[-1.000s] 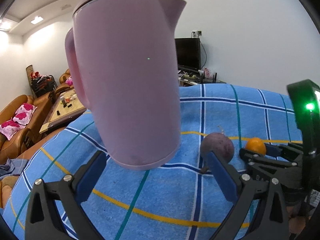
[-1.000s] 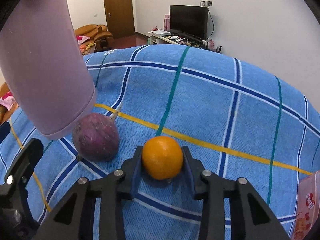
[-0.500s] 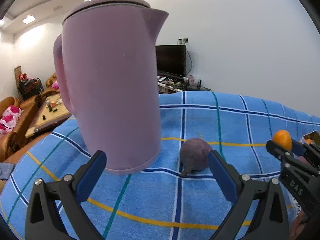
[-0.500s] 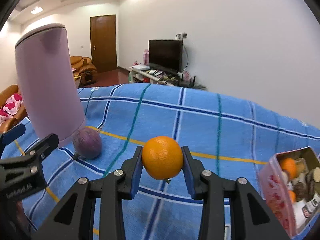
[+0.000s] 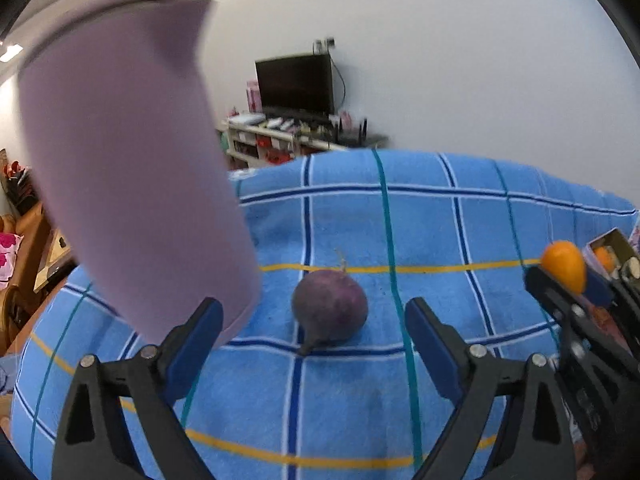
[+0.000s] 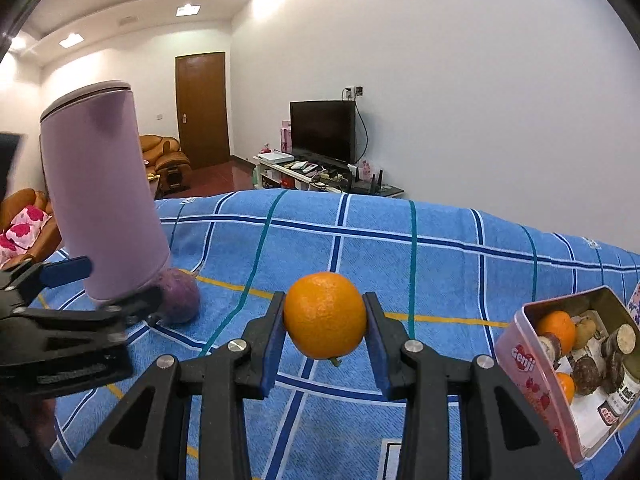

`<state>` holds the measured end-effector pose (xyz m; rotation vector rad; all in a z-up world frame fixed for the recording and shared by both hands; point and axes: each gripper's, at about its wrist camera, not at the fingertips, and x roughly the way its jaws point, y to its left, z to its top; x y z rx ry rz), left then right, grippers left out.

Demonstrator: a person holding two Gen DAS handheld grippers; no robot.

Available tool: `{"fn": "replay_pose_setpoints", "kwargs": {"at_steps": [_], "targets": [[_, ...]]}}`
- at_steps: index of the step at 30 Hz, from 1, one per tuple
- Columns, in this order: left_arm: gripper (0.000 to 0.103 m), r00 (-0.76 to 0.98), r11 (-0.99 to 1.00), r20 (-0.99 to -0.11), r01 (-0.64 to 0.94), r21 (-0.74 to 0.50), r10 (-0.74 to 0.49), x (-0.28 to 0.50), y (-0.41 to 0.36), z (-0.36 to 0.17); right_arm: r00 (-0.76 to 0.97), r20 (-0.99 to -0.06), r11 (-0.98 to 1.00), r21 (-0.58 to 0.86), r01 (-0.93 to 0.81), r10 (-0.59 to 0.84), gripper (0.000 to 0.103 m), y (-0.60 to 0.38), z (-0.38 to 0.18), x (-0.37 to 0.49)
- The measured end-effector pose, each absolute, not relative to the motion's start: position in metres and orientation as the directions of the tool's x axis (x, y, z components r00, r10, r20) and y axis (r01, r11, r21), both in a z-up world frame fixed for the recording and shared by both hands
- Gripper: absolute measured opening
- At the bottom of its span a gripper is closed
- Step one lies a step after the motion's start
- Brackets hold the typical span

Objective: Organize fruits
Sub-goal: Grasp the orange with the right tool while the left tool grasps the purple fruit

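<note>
Two grippers show. The right gripper (image 6: 324,322) has its jaws pinching one orange (image 6: 325,316), lifted clear of the blue plaid cloth (image 6: 440,256) that covers the table. The orange is round and bright, with a dimpled peel and a small green stem end poking out underneath. The left gripper (image 5: 314,326) has its jaws spread wide with nothing clamped between them; they have just been closing a little, and the pads are not touching anything.

Taking the purple fruit (image 5: 330,312) as the landmark: there is one of it, lying on the cloth just ahead of the left gripper's jaws and framed between them. It is round, dull purple and mottled, with a short dark stalk at the near end and a thin dry tip at the far end. One pale lilac jug (image 5: 132,184), tall with a spout and a lid, stands just left of the purple fruit and very near it. In the left wrist view the held orange (image 5: 564,266) sits well to the right of the purple fruit.

Farther right still is one open pink tin (image 6: 524,364) with a printed label, resting on the cloth. Inside it lie at least two more oranges (image 6: 556,328), some dark brown round items and other things too crowded to count.

Beyond the table's far edge, behind the purple fruit, stand one dark television (image 6: 322,130) on a low stand (image 6: 320,180), one brown door (image 6: 204,110), and tan armchairs (image 6: 164,160).
</note>
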<state>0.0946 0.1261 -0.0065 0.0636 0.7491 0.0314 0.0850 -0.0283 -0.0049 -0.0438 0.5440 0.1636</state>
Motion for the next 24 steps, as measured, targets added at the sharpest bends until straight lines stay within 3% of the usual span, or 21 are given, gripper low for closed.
{"fn": "replay_pose_setpoints", "kwargs": {"at_steps": [9, 12, 16, 20, 24], "targets": [[0.084, 0.612, 0.995, -0.785, -0.053, 0.079, 0.095, 0.133, 0.131, -0.049, 0.831, -0.535, 0.986, 0.018, -0.165, 0.149, 0.039, -0.028, -0.006, 0.091], [0.070, 0.612, 0.999, -0.790, -0.037, 0.001, 0.023, 0.135, 0.136, -0.051, 0.830, -0.537, 0.986, 0.013, -0.169, 0.149, 0.039, -0.027, -0.007, 0.091], [0.055, 0.624, 1.000, -0.781, 0.001, -0.015, -0.012, 0.132, 0.131, -0.050, 0.834, -0.532, 0.986, 0.006, -0.168, 0.145, 0.039, -0.026, -0.007, 0.091], [0.055, 0.636, 1.000, -0.772, -0.005, -0.024, -0.015, 0.128, 0.131, -0.049, 0.843, -0.521, 0.987, -0.005, -0.159, 0.133, 0.039, -0.025, -0.007, 0.088], [0.055, 0.721, 0.998, -0.693, -0.050, -0.035, 0.012, 0.109, 0.137, -0.032, 0.854, -0.505, 0.987, -0.022, -0.156, 0.124, 0.039, -0.023, -0.007, 0.085]]}}
